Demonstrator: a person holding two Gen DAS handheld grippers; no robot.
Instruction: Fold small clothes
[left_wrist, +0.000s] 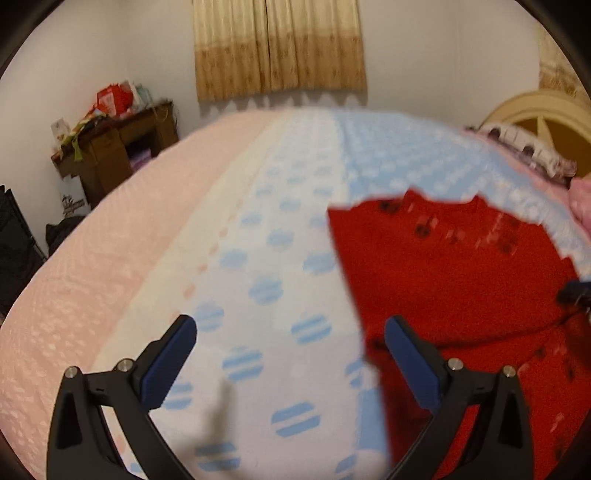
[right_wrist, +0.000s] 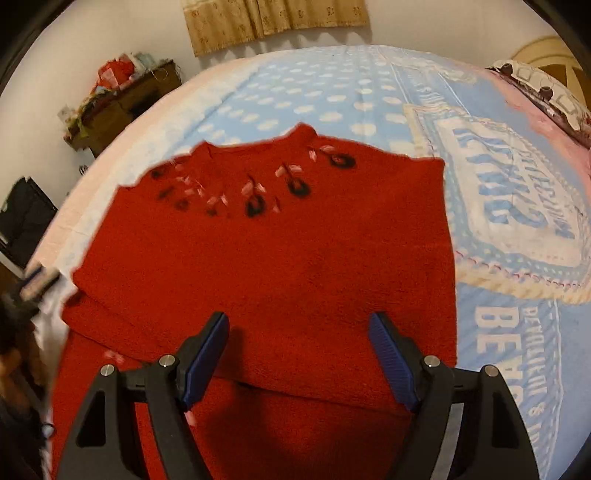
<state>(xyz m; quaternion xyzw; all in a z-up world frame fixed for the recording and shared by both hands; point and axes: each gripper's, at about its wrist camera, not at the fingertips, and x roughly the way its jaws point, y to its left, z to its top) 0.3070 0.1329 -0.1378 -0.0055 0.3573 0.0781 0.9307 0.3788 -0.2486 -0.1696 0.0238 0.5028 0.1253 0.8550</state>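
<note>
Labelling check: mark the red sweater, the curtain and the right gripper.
red sweater (right_wrist: 266, 266): right wrist view, middle of the body.
curtain (left_wrist: 279, 48): left wrist view, middle of the fabric.
right gripper (right_wrist: 299, 358): right wrist view, midway between the open fingertips.

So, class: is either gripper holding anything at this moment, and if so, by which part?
Nothing is held. The left gripper is open over the bedspread; the right gripper is open above the red sweater, pads not touching it.

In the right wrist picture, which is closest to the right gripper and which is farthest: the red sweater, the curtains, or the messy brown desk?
1. Red sweater, right under the open right gripper.
2. Brown desk, far left, beyond the bed.
3. Curtains, top, on the back wall.
</note>
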